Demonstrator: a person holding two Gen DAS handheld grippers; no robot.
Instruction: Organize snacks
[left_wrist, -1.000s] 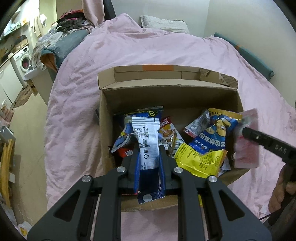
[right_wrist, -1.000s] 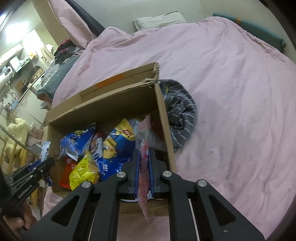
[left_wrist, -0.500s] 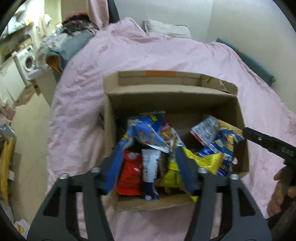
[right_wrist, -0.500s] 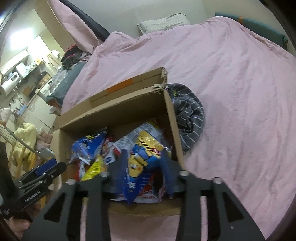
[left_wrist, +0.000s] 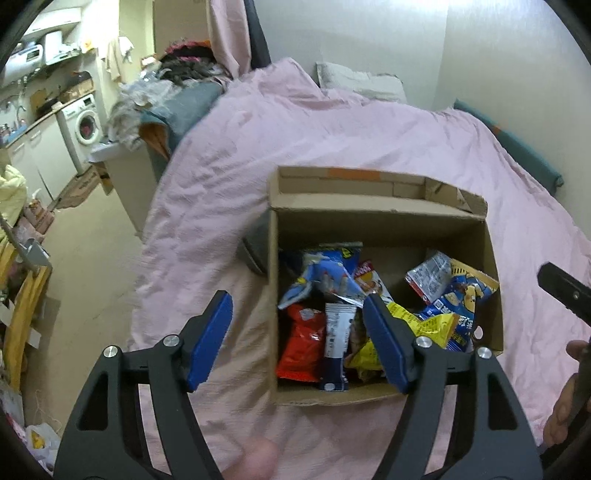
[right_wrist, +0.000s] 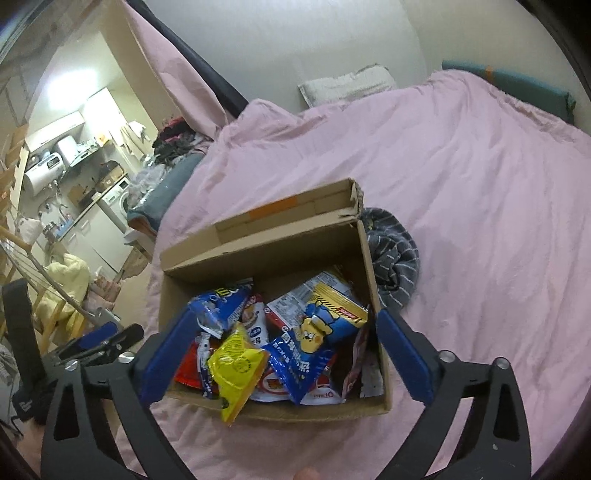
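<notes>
Taking the cardboard box as the fixed mark and reading left to right: off its left side the floor runs out past the bed to a washing machine and kitchen counters, with a heap of clothes piled at the bed's far left corner.

The left gripper hangs over the box's near left corner, jaws opening with nothing between them; one blue pad sits outside the left wall, the other over the packets. That reads as a let-go above the box, so packets drop in rather than get pushed.

Inside the box the snacks lie in a loose heap, leaning on one another: a red bag and a white-and-navy packet against the near wall at left, a blue bag behind them, a yellow bag in the middle poking over the near rim, and a blue-and-yellow cartoon bag at right. The far flap stands up and folds back, keeping the mouth free.

The right gripper spans nearly the whole width of the box from above, jaws opening and empty, also placed for a drop.

Just beside the box's right wall lies a grey striped cloth, touching the cardboard. The box rests on a pink quilt, soft and rumpled, so it probably sits less than level. Beyond it are a pale pillow and a teal cushion against the wall.
</notes>
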